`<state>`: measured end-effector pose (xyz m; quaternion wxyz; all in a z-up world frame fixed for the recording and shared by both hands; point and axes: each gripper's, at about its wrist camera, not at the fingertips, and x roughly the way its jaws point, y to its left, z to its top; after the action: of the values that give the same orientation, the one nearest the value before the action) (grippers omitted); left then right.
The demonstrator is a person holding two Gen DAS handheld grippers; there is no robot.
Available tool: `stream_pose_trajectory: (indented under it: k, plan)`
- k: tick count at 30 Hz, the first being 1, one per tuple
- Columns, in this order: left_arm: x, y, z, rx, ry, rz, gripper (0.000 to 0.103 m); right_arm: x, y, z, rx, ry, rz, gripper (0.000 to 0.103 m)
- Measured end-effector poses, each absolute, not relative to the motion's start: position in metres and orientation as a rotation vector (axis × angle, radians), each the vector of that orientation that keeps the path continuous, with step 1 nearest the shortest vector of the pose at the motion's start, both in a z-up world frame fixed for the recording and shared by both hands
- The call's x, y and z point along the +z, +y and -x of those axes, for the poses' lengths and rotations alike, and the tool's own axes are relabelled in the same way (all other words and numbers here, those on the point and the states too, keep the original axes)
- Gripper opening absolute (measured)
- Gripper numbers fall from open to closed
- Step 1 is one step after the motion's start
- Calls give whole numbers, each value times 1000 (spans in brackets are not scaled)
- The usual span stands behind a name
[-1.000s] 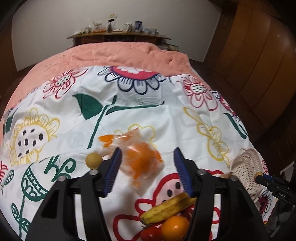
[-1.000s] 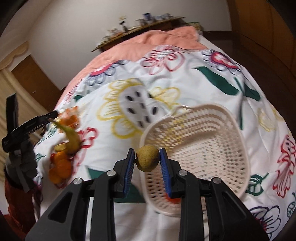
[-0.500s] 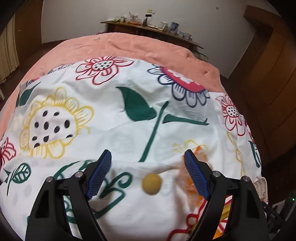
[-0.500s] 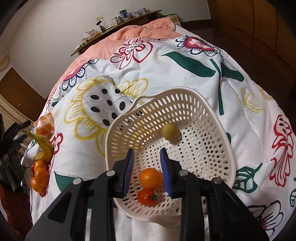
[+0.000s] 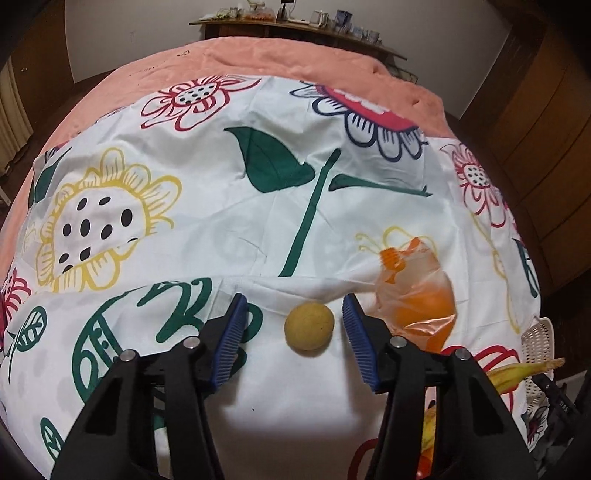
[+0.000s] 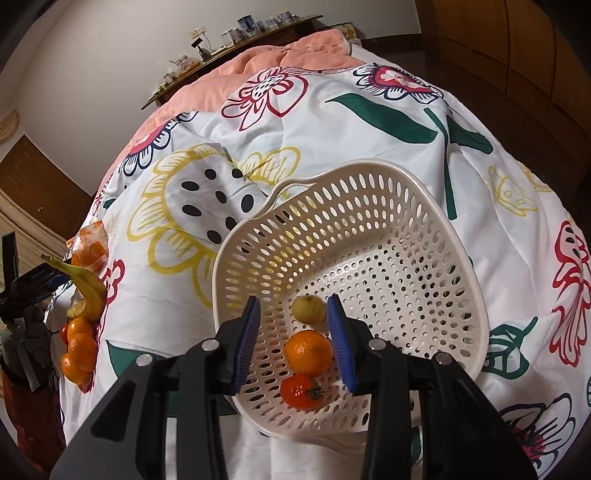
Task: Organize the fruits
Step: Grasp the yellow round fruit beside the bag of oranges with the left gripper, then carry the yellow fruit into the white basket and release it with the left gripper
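Observation:
My left gripper (image 5: 291, 325) is open, its jaws on either side of a round yellow fruit (image 5: 309, 325) that lies on the flowered sheet, not touching it. A plastic bag of oranges (image 5: 424, 306) lies just to its right, with a banana (image 5: 517, 373) beyond. My right gripper (image 6: 293, 328) is open and empty above a white perforated basket (image 6: 436, 236). In the basket lie a yellow-green fruit (image 6: 309, 308), an orange (image 6: 308, 351) and a tomato (image 6: 302, 391). A banana (image 6: 90, 288), oranges (image 6: 79, 352) and the bag (image 6: 90, 247) lie at the left in the right wrist view.
The flowered sheet (image 5: 221, 192) covers a bed with a pink blanket (image 5: 258, 55) at the far end. A shelf of small items (image 5: 295, 18) stands against the wall. Wooden wardrobe doors (image 5: 546, 129) are on the right. The left gripper's body (image 6: 26, 295) shows at the left edge.
My right gripper opened and let the yellow-green fruit fall into the basket. My left gripper swung left from the orange bag and closed in around the round yellow fruit.

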<state>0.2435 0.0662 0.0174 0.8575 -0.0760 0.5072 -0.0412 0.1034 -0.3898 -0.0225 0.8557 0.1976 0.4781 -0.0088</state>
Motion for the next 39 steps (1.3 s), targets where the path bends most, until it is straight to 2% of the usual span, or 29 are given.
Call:
stream_pose_trajectory:
  k: [4, 10, 25, 39]
  plan:
    - [14, 64, -244, -93, 1079, 147, 49, -24, -389, -103, -18, 1007, -418, 38]
    - [12, 66, -244, -105, 1084, 169, 30, -23, -388, -103, -15, 1004, -414, 38]
    - [49, 52, -204, -175, 990, 185, 29, -19, -396, -96, -28, 978, -441, 38]
    - [94, -5, -153, -304, 899, 104, 29, -15, -421, -79, -66, 926, -502, 38]
